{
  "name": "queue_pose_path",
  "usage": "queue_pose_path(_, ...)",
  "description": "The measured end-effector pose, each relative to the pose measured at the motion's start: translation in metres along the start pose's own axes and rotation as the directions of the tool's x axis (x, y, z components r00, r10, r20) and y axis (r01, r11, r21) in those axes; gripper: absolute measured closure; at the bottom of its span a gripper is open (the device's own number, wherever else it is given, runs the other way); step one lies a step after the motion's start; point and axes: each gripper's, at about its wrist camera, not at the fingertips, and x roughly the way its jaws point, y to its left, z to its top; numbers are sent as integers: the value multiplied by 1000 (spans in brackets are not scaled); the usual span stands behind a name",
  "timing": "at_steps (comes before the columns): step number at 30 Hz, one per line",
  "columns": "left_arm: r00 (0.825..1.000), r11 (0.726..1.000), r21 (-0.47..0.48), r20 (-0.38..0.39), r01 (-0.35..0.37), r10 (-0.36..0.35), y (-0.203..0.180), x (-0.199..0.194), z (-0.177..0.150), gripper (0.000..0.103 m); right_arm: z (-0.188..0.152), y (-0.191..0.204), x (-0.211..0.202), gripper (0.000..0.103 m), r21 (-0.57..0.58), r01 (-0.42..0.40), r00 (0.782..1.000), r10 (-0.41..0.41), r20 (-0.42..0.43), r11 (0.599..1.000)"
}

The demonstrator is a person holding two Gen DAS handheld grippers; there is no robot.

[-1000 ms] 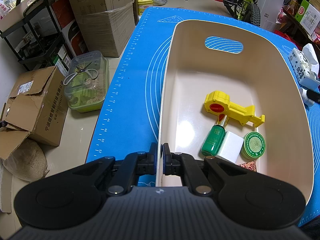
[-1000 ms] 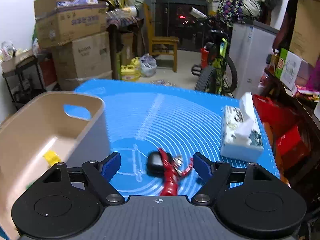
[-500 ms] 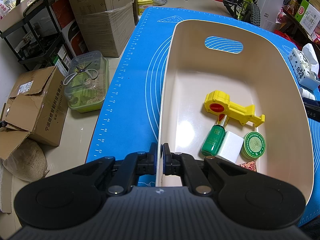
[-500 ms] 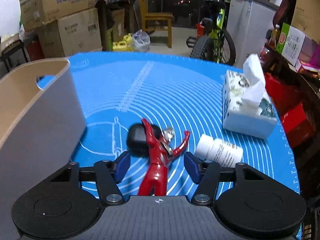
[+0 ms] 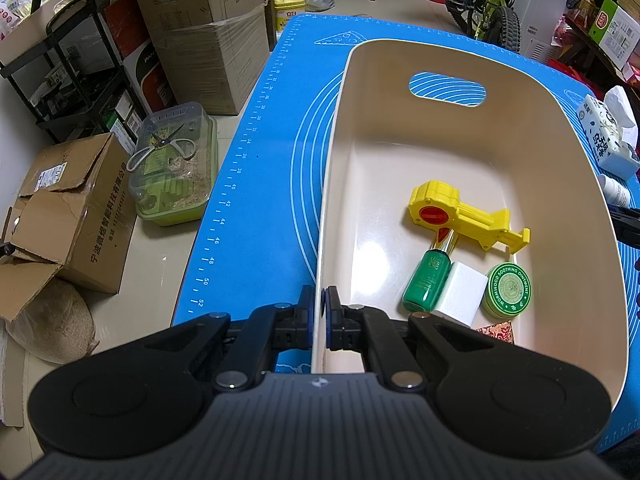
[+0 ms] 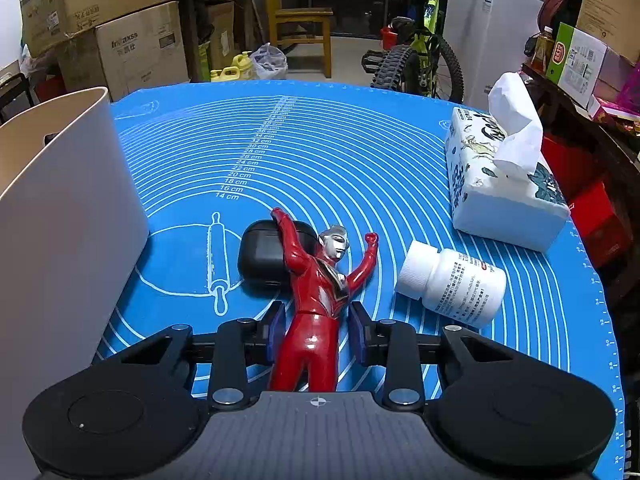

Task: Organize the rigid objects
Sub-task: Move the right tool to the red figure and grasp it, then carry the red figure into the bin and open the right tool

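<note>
Left wrist view, left to right:

- Left gripper (image 5: 320, 322), lower centre: you have it clamped on the left wall of the cream bin (image 5: 332, 184), one pad outside and one inside. Judged purpose: to steady the bin while items go in.
- Blue mat (image 5: 256, 200), left of the bin: the working surface under everything.
- Bin contents, lower right of the frame: yellow toy (image 5: 460, 216), green bottle (image 5: 426, 280), white block (image 5: 460, 294) touching the bottle, green ointment tin (image 5: 507, 290) just beside the block. These already count as sorted.

Right wrist view, left to right:

- Bin wall, left edge: close by, so the carry looks short.
- Black earbud case (image 6: 266, 256), centre: lies on the mat under the figure's raised arm, touching it. Expect it to be nudged when you lift.
- Red hero figure (image 6: 320, 296), centre: lies on its back on the mat, waist between the pads.
- Right gripper (image 6: 316, 328), lower centre: jaws closing around the figure; a sliver of gap shows on each side, so not yet gripping.
- White pill bottle (image 6: 452, 280), right of centre: on its side, apart from the figure, awaiting its turn.
- Tissue pack (image 6: 500, 184), upper right: soft, probably not part of the sort.
</note>
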Motion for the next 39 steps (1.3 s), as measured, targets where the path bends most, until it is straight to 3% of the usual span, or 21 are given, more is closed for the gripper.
queue_pose_path(9,1000,1000,-2,0,-1,1,0,0,0,96,-1,-2,-10,68,-12,-9,1000,9,6,1000)
queue_pose_path(16,1000,1000,-3,-1,1,-1,0,0,0,96,2,-10,-45,68,-14,-65,993,66,94,998)
queue_pose_path(25,1000,1000,-3,-1,1,-1,1,-1,0,96,13,-11,-83,68,-12,-70,979,71,193,997)
queue_pose_path(32,1000,1000,0,0,0,0,1,-1,-1,96,26,4,-117,68,-44,-81,955,90,283,996)
queue_pose_path(39,1000,1000,-1,0,0,0,1,-2,-1,96,40,40,-150,68,-121,-131,916,167,364,984)
